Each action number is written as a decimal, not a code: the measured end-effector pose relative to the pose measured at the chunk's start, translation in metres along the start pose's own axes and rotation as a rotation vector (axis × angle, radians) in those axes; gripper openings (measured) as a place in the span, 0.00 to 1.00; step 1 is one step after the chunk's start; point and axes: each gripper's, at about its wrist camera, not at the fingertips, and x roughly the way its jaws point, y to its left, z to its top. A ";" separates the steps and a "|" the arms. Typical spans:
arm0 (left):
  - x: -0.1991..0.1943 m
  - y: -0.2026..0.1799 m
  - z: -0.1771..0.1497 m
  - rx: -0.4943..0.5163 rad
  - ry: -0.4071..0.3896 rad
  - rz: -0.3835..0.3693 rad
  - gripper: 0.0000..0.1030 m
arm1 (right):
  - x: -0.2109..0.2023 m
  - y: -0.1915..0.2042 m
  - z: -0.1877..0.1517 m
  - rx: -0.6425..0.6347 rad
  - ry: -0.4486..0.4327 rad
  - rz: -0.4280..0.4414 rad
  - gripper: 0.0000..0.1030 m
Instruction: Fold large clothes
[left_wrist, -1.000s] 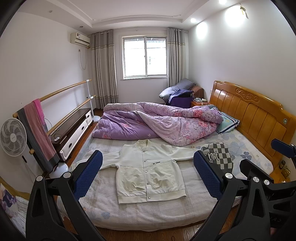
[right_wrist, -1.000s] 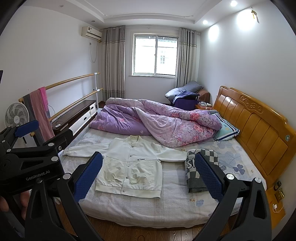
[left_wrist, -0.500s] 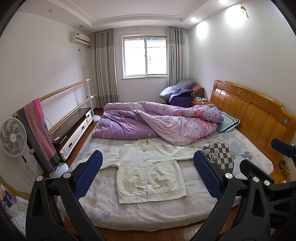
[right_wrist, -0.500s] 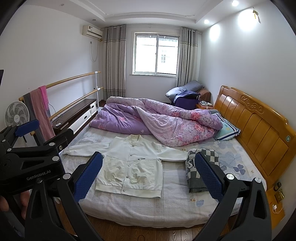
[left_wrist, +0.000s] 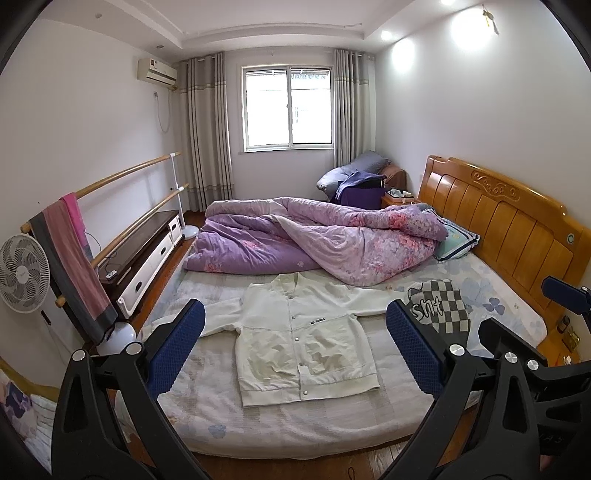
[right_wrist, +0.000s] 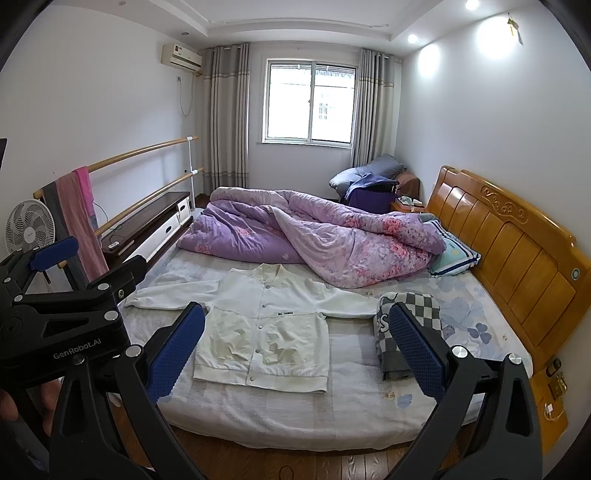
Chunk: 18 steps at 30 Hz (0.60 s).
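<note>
I hold my left claw (left_wrist: 295, 349) and my right claw (right_wrist: 297, 347) side by side above the near edge of the bed (left_wrist: 332, 421), both spread wide and gripping nothing. The white jacket (left_wrist: 301, 336) lies flat and buttoned on the pale floral sheet, sleeves stretched out left and right, hem toward me. Just right of it, over the right cuff, sits a folded checkered cloth (left_wrist: 441, 306). A rumpled purple quilt (left_wrist: 314, 240) fills the far half of the mattress, with a pillow (left_wrist: 456, 240) against the wooden headboard (left_wrist: 517, 225) on the right. On the left stand a fan (left_wrist: 22, 273), a towel rail (left_wrist: 110, 184) and a low cabinet (left_wrist: 147, 251); a curtained window (left_wrist: 288, 107) faces me.
</note>
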 end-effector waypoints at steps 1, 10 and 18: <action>0.003 0.003 0.000 0.001 0.005 -0.003 0.95 | 0.002 0.003 -0.001 0.002 0.005 -0.001 0.93; 0.025 0.029 -0.001 0.017 0.047 -0.027 0.95 | 0.020 0.019 -0.005 0.036 0.042 -0.012 0.93; 0.064 0.028 0.001 0.028 0.107 -0.030 0.95 | 0.054 0.014 -0.005 0.052 0.104 -0.005 0.93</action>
